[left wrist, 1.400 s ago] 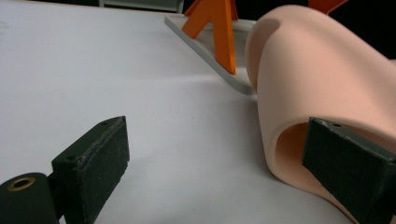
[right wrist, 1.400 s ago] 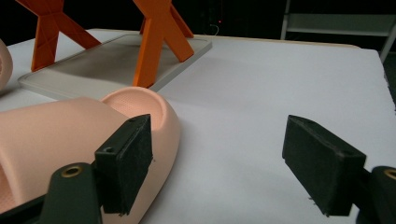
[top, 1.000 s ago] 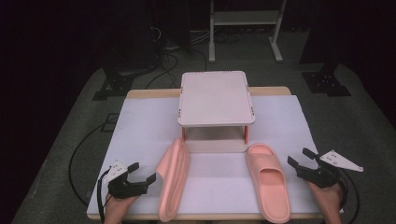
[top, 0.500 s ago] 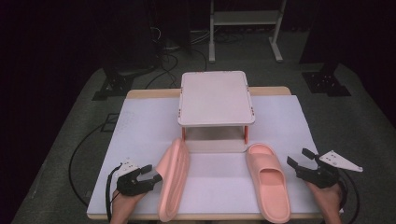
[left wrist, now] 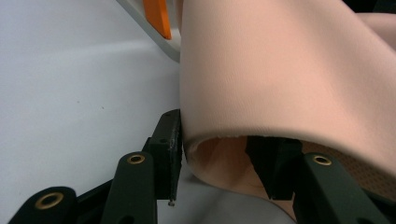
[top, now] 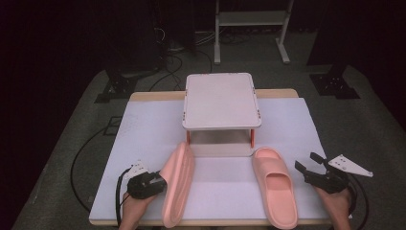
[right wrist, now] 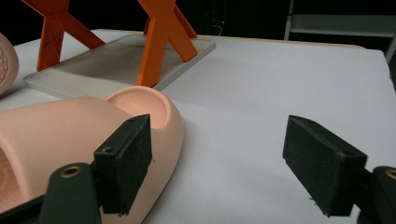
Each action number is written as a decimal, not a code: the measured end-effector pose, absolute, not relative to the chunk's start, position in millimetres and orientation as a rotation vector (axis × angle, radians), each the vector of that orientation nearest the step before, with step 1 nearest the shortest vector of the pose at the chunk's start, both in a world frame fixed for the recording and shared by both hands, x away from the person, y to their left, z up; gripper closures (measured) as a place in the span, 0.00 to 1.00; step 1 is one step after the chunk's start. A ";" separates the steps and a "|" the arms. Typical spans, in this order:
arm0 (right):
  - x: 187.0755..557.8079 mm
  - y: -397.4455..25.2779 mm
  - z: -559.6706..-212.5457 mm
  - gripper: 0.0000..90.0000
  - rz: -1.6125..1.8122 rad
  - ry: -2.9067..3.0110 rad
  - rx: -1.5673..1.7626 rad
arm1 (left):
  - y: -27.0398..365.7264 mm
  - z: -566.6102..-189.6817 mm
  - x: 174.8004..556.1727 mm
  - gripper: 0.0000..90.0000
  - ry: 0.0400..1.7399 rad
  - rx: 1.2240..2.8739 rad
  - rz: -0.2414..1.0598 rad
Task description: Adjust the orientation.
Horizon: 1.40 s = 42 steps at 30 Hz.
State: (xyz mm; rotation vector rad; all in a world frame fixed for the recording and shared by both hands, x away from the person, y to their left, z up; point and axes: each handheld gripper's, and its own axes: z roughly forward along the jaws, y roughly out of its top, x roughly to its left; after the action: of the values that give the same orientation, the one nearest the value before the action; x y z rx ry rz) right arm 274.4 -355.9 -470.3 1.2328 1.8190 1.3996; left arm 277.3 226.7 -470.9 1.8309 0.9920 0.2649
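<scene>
Left gripper (top: 152, 182): the jaws straddle the strap edge of the left slipper (top: 178, 184); one black pad lies against the outer skin, the other sits under the strap, in the left gripper view. Whether they pinch the strap or only bracket it, I cannot tell.
Left slipper: tipped on its side, sole turned toward the left gripper, toe pointing away from the fingers toward the rack.
Right gripper (top: 313, 168): jaws spread wide, holding nothing, just right of the right slipper (top: 275, 191).
Right slipper: flat on its sole, its edge beside the near finger (right wrist: 125, 161) in the right gripper view; not between the pads.
Rack (top: 221, 100): a small two-level shelf beyond both sets of fingers; top and bottom trays bare.
Table cover (top: 143, 139): white sheet under everything.
In the way: the rack's orange legs (right wrist: 159, 39) stand past the right slipper's end.
View differences: the high view gives both slippers' layout; the left gripper view shows the strap's underside against the pads; the right gripper view shows the rack's lower tray (right wrist: 102, 65).
</scene>
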 end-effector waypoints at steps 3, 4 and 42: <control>273.8 -356.6 -470.1 0.26 1.401 1.817 1.233 | 225.0 -467.1 276.2 0.62 0.987 1.804 0.266; 273.8 -356.6 -470.1 0.26 1.401 1.817 1.233 | 225.0 -467.1 276.2 0.62 0.987 1.804 0.266; 269.6 -363.2 -470.1 0.26 1.432 1.829 1.221 | 139.3 -455.2 275.9 0.41 0.799 1.894 0.261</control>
State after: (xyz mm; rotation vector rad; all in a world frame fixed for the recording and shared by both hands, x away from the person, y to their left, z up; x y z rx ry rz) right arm 269.6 -363.2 -470.1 1.2211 1.8291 1.4320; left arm 275.9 139.3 -455.2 1.8939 0.7987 0.2607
